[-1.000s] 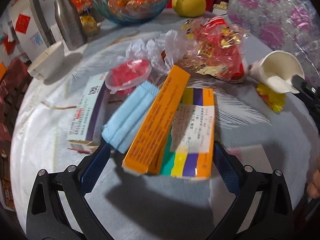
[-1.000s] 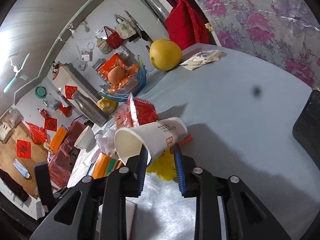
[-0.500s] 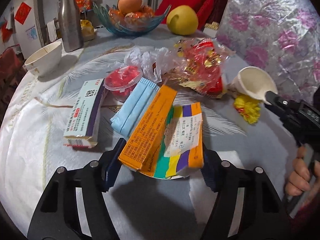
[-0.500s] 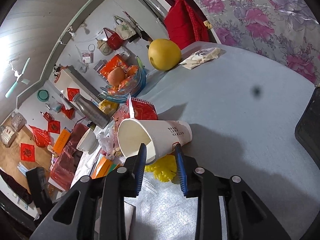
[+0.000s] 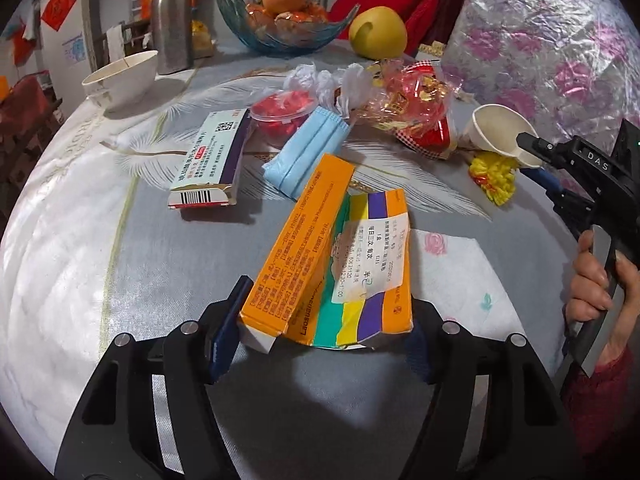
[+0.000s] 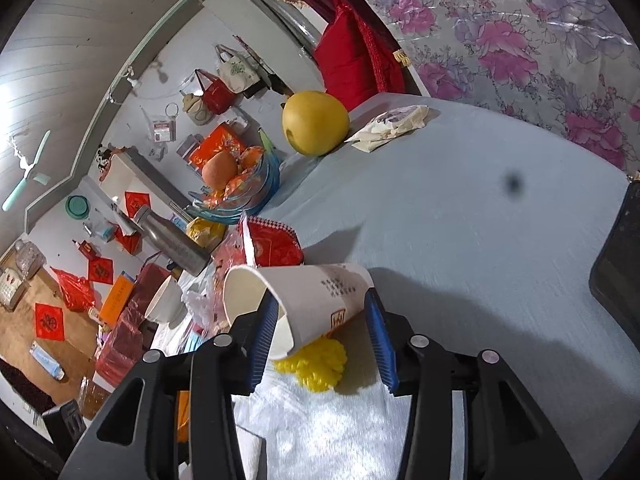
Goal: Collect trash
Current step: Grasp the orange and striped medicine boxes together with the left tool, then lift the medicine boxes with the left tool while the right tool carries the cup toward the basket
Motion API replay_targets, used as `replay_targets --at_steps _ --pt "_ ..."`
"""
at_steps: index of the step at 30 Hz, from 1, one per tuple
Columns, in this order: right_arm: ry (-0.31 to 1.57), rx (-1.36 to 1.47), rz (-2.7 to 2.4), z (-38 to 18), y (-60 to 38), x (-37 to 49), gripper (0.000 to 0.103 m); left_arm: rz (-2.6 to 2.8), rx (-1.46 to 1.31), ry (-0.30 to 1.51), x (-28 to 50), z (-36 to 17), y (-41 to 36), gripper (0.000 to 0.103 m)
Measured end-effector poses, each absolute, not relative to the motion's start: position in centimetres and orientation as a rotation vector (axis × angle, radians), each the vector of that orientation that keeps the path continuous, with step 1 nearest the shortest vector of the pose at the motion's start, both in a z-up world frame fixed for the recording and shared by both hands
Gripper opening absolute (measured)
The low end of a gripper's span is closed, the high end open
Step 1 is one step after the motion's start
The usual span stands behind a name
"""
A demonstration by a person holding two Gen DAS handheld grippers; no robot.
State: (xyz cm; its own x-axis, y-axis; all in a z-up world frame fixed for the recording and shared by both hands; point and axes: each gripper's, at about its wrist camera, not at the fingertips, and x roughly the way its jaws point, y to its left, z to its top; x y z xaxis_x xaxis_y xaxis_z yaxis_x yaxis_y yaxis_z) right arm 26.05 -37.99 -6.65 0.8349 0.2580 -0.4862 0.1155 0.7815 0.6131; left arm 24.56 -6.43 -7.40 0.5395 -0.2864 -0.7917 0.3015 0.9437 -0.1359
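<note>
My left gripper (image 5: 328, 308) is shut on two flat cartons held side by side: an orange box (image 5: 304, 240) and a striped multicolour box (image 5: 372, 264) with a white label. Both tilt up off the grey tablecloth (image 5: 140, 280). At the right a white paper cup (image 5: 496, 132) lies on its side over a crumpled yellow wrapper (image 5: 494, 176). My right gripper (image 6: 320, 300) has the cup (image 6: 312, 292) between its blue pads. Its jaws are opening, and the pads still touch the cup's sides. A hand (image 5: 592, 280) holds that gripper's handle.
Beyond the held boxes lie a white and purple carton (image 5: 208, 160), a blue face mask (image 5: 308, 152), a red lidded tub (image 5: 280, 114), a white plastic bag (image 5: 320, 80) and a red snack bag (image 5: 416, 112). A flowered napkin (image 5: 456, 272) lies near. Bowl (image 5: 120, 76), steel flask (image 5: 172, 20), fruit bowl (image 5: 288, 20) and pomelo (image 5: 376, 32) stand behind.
My left jaws closed from wide open onto the two boxes and drew them back, away from the mask and carton. My right jaws spread and the squeezed cup grew rounder.
</note>
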Motion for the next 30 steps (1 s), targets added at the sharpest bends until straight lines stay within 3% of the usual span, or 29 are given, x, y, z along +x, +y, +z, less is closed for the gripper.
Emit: replay_targets --at_steps 1,3,16,17,18,23,25,27,30 --pt "0.582 0.686 0.093 -6.7 -38.1 26.0 0.022 -0.346 0.017 0.939 24.6 -7.3 -6.6 0.069" --pt "0.576 0.71 0.135 -6.9 -38.3 26.1 0.006 -0.338 0.019 0.936 24.8 -7.4 -6.7 0.07" --pt "0.515 0.716 0.27 -4.2 -37.1 24.5 0.004 -0.354 -0.065 0.846 23.5 -4.2 -4.7 0.055" --pt "0.512 0.713 0.284 -4.0 -36.8 24.4 0.004 -0.359 -0.069 0.839 23.3 -3.9 -4.5 0.043" --pt "0.509 0.708 0.3 -3.7 -36.5 24.3 0.004 -0.361 -0.073 0.838 23.1 -3.6 -4.3 0.042" --pt "0.513 0.688 0.352 -2.8 -34.7 23.8 0.004 -0.364 -0.093 0.86 22.6 -3.9 -3.4 0.042" --pt "0.515 0.68 0.355 -2.6 -34.4 23.5 0.004 -0.36 -0.095 0.872 22.1 -4.4 -3.3 0.051" --pt "0.514 0.674 0.361 -2.4 -34.1 23.2 0.005 -0.338 -0.078 0.87 21.7 -4.8 -3.4 0.08" --pt "0.512 0.663 0.37 -2.2 -33.9 23.1 0.005 -0.314 -0.034 0.851 21.4 -5.0 -3.9 0.091"
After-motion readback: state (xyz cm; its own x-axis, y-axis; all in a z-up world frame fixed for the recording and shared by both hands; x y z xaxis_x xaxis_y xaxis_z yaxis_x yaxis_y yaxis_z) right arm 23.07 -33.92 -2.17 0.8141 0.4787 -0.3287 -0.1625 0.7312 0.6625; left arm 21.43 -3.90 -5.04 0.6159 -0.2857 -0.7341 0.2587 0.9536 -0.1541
